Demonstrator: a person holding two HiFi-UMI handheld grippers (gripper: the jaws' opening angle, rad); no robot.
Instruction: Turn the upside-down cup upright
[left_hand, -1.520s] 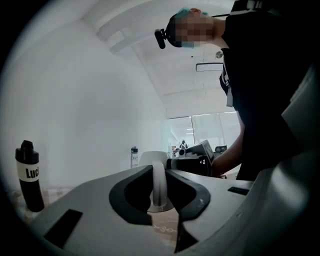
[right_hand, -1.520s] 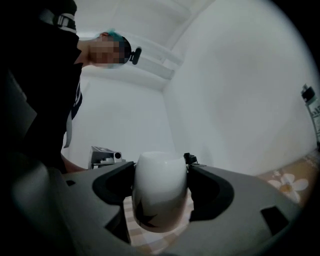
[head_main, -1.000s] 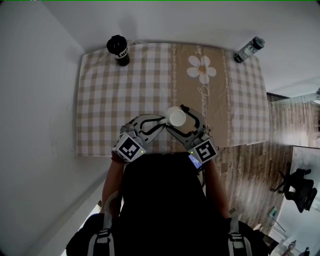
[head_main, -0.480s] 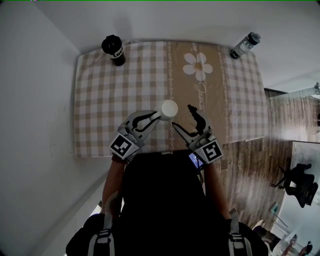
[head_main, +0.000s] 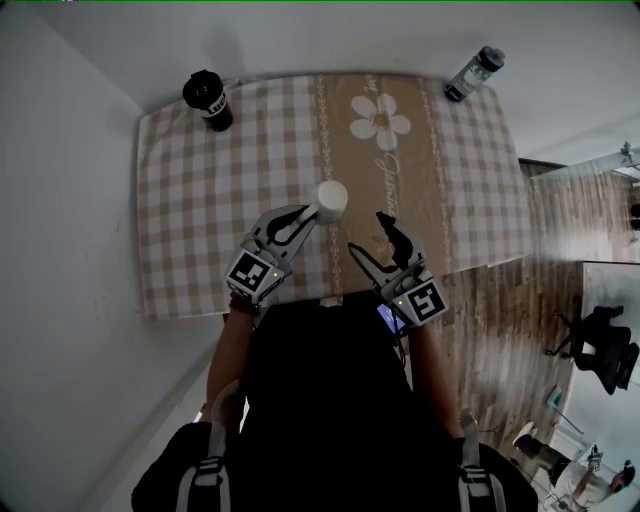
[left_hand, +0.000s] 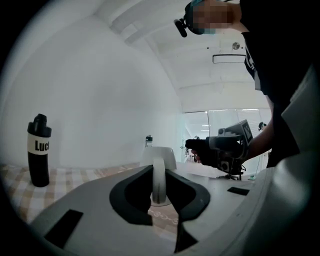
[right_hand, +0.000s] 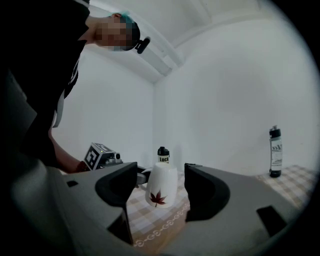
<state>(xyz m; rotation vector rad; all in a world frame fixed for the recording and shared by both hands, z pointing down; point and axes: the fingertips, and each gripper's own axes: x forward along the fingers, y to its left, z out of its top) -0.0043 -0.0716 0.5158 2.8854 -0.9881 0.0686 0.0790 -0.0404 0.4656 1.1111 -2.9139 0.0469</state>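
A white cup (head_main: 332, 198) with a red maple leaf (right_hand: 159, 199) stands base-up; in the right gripper view it seems to hang just above the checked cloth (head_main: 200, 200). My left gripper (head_main: 305, 213) is shut on its handle (left_hand: 158, 172), which stands upright between the dark pads. My right gripper (head_main: 368, 236) is open to the cup's right, a short gap away. Its jaws have just been closing, with nothing between them. In the right gripper view the cup shows ahead of that gripper (right_hand: 160, 175), beyond the fingertips.
A black bottle (head_main: 207, 99) stands at the table's far left corner and a clear bottle (head_main: 473, 72) at the far right corner. A white wall runs along the left. Wood floor and an office chair (head_main: 600, 350) lie to the right.
A second ago both grippers were at the cup. The right gripper has come off it and drawn back to the right; the left gripper has carried the cup a little left and away.
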